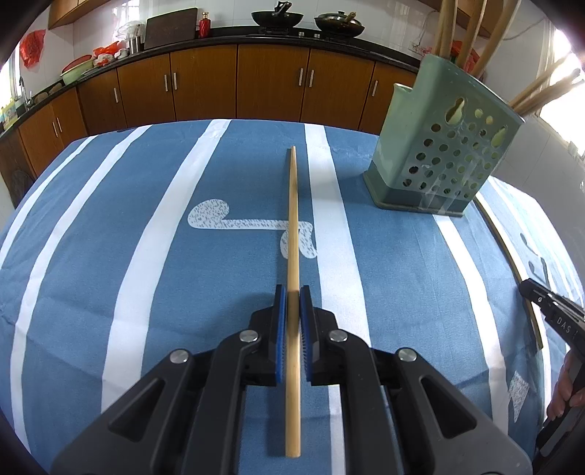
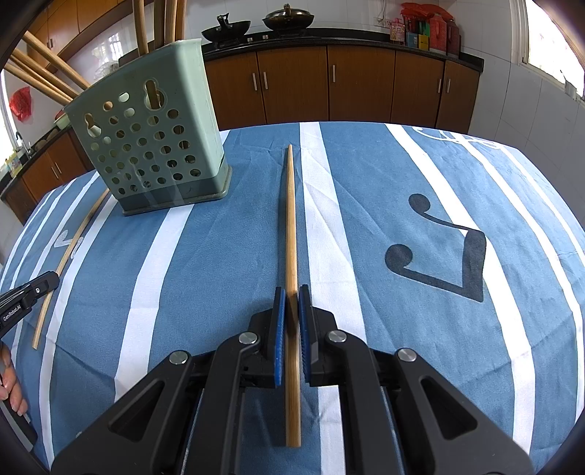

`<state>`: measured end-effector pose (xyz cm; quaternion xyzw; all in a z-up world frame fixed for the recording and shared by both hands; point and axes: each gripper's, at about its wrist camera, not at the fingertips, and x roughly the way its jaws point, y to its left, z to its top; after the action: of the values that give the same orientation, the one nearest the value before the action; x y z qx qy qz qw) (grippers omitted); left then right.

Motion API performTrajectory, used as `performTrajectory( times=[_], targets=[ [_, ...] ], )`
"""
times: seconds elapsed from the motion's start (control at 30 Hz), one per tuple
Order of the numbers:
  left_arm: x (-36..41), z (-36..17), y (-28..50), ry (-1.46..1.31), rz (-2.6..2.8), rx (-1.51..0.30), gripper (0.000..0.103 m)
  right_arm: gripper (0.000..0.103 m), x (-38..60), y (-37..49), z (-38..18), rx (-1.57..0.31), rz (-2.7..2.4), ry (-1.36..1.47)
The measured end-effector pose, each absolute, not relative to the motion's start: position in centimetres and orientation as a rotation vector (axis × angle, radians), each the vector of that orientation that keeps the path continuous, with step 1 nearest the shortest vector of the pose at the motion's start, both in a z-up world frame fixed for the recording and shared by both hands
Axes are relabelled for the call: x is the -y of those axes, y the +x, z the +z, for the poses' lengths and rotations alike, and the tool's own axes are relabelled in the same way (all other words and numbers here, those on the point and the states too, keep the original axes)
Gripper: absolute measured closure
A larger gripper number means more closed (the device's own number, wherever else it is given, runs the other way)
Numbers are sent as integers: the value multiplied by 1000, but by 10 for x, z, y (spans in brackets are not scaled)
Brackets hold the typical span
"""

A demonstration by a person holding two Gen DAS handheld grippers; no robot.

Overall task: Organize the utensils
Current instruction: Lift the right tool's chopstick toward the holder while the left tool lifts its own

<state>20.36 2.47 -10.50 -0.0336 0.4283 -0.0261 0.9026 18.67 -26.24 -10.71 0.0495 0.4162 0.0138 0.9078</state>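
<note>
My left gripper (image 1: 292, 292) is shut on a wooden chopstick (image 1: 292, 219) that points straight ahead above the blue striped tablecloth. My right gripper (image 2: 290, 294) is shut on a second wooden chopstick (image 2: 290, 219), also pointing forward. A green perforated utensil holder (image 1: 442, 146) stands ahead and to the right of my left gripper; in the right wrist view the holder (image 2: 153, 146) is ahead to the left. Several chopsticks stand in it. A third chopstick (image 2: 69, 255) lies on the cloth beside the holder, also visible in the left wrist view (image 1: 512, 263).
The table (image 1: 109, 219) is covered by a blue cloth with white stripes. Brown kitchen cabinets (image 1: 237, 84) run behind it, with woks on the stove (image 1: 278, 18). The right gripper's tip (image 1: 548, 310) shows at the left view's right edge, the left gripper's tip (image 2: 33, 292) in the right view.
</note>
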Motion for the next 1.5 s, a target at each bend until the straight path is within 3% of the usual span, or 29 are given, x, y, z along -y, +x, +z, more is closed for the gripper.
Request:
performTrajectory(
  times=[0.6,1.5],
  targets=[
    [-25,-99,182,-45,-59,-901,95,95,271,168,-97,-831,32,127],
    [-37,26,142,-153,-160,-585,95,95,287,140,2,-539,72,173]
  ],
)
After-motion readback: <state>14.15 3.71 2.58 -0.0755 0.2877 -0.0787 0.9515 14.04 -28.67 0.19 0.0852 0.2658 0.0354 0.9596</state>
